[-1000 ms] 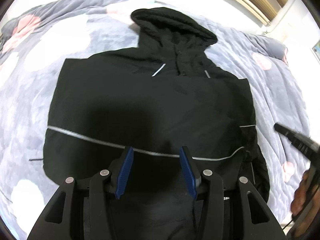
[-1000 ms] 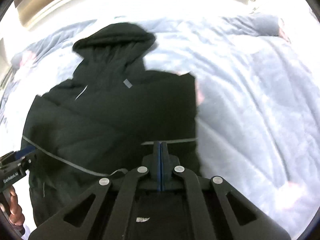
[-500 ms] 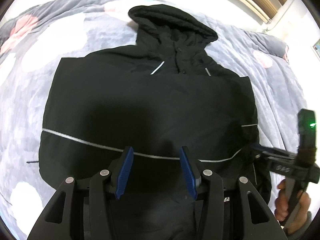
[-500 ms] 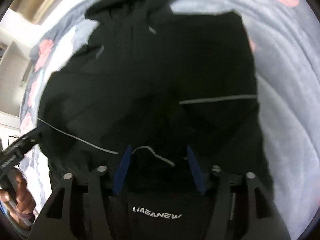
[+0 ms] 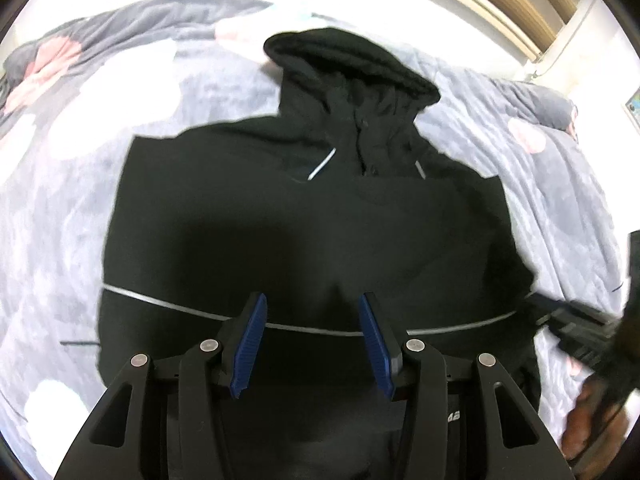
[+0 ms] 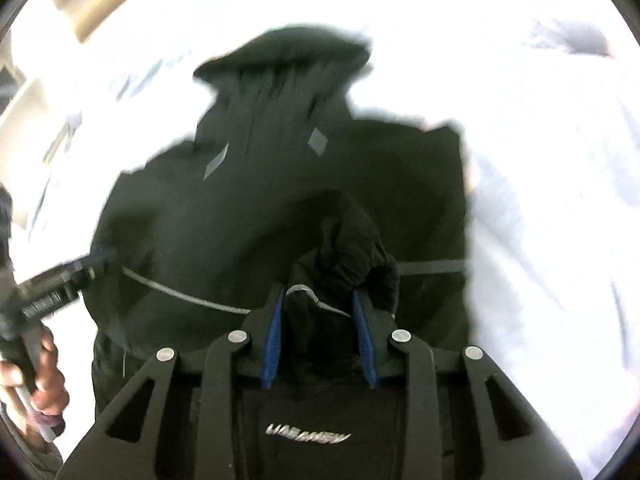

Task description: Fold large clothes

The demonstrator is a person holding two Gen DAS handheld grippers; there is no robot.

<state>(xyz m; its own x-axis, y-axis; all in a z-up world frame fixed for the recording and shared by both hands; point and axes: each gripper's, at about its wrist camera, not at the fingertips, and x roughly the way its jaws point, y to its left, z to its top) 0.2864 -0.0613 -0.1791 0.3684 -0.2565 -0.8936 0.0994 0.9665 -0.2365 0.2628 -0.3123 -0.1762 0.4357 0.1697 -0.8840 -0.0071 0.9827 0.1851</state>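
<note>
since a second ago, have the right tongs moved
Yes. In the left wrist view the right tongs have come in from the right edge toward the black jacket, now reaching its right hem near the reflective stripe.

both wrist cameras look down and forward from near the hem, facing the hood. they share the black hooded jacket [image 5: 304,232] on the bedspread [image 5: 60,208].

You can read only one blurred white brand word, something like "LIAEANEW", on the black jacket [image 6: 308,438] near its bottom edge.
</note>
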